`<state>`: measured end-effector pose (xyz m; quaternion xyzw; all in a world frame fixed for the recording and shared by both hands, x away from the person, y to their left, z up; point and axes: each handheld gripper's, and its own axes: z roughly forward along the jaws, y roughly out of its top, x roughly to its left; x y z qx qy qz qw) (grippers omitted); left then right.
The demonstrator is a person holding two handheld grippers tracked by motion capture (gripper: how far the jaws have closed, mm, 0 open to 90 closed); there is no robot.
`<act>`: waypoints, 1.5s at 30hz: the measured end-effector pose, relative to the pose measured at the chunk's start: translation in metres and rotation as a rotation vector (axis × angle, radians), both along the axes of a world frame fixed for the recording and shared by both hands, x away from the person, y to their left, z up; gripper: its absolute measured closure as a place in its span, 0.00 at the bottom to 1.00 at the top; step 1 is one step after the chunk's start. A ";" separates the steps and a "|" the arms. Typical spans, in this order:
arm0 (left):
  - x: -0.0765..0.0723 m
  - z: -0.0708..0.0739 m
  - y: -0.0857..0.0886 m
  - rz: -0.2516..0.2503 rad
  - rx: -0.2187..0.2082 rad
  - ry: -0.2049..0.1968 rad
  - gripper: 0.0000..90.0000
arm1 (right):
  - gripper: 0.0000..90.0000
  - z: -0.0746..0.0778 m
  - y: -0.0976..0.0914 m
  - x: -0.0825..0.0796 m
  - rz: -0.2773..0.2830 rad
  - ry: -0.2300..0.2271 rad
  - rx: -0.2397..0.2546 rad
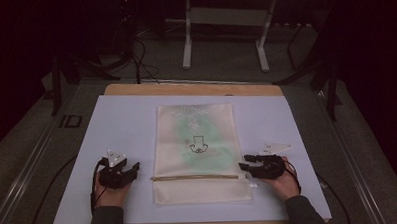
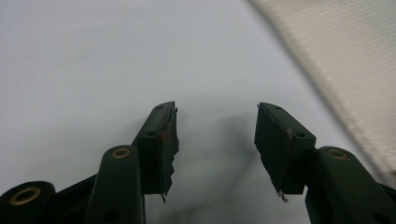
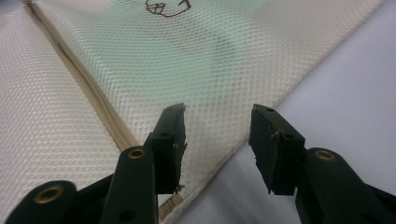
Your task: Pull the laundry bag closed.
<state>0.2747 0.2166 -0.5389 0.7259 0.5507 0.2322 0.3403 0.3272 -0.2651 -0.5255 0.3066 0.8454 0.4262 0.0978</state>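
A cream mesh bag (image 1: 197,142) lies flat in the middle of the white mat, with a zipper (image 1: 195,177) running across near its front end and green contents showing through. My left gripper (image 1: 132,169) rests on the mat to the bag's left, open and holding nothing; in the left gripper view (image 2: 217,122) the bag's edge (image 2: 345,60) lies off to the right. My right gripper (image 1: 245,162) sits at the bag's right edge, open; in the right gripper view (image 3: 217,123) its jaws stand over the mesh (image 3: 187,60) beside the zipper (image 3: 93,102).
The white mat (image 1: 112,130) covers a wooden table (image 1: 190,88). Beyond the table a white stand (image 1: 223,21) rises from the floor, with dark cables (image 1: 139,59) lying to its left. Bare mat lies on both sides of the bag.
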 end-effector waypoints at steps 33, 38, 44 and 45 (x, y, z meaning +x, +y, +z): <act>0.001 0.000 0.001 -0.110 -0.042 -0.048 0.56 | 0.64 0.015 0.041 -0.006 0.179 0.006 -0.027; 0.001 0.000 0.002 -0.110 -0.043 -0.054 0.56 | 0.64 0.017 0.053 -0.005 0.214 0.012 -0.025; 0.001 0.000 0.002 -0.113 -0.043 -0.059 0.56 | 0.65 0.018 0.068 -0.004 0.253 0.009 -0.026; 0.000 0.000 0.002 -0.115 -0.044 -0.061 0.56 | 0.65 0.018 0.068 -0.004 0.253 0.009 -0.026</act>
